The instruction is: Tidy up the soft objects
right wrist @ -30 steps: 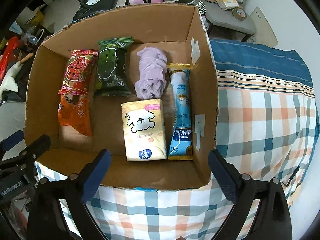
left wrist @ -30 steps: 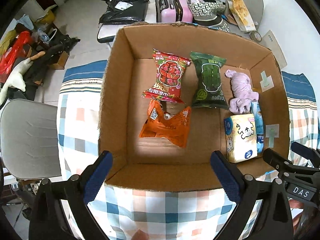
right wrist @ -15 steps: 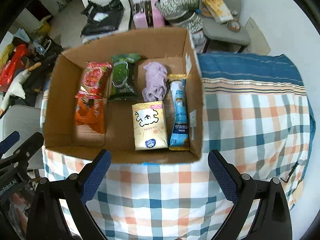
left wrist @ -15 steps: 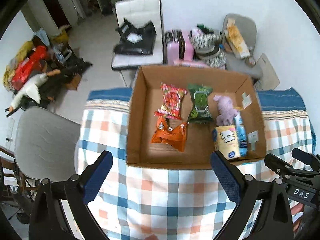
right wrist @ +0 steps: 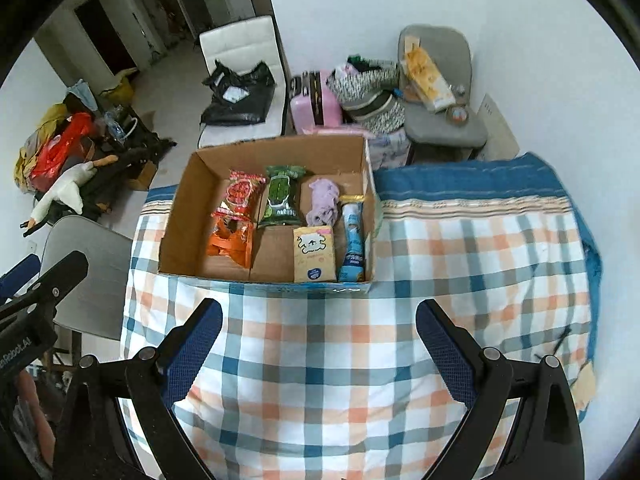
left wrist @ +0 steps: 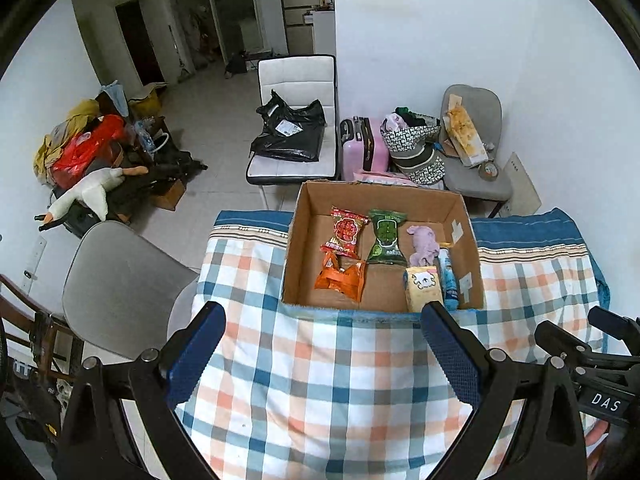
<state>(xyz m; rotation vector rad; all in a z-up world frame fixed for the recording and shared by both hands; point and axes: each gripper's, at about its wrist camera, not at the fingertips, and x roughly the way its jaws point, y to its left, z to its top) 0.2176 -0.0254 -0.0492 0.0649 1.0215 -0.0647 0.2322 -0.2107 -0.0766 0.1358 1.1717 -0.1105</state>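
Note:
An open cardboard box stands on the checked tablecloth. Inside lie a red snack bag, an orange bag, a green pack, a purple soft toy, a yellow tissue pack and a blue packet. My left gripper and right gripper are both open and empty, held well back from and above the box.
A grey chair stands left of the table. Behind the table are a white chair with a black bag, a pink suitcase and a grey chair with clutter. A pile of bags and a goose toy lie on the floor at left.
Both grippers have drawn back and up from the box, so it looks much smaller and the room shows. Both stayed open and empty. The box's contents have not moved.

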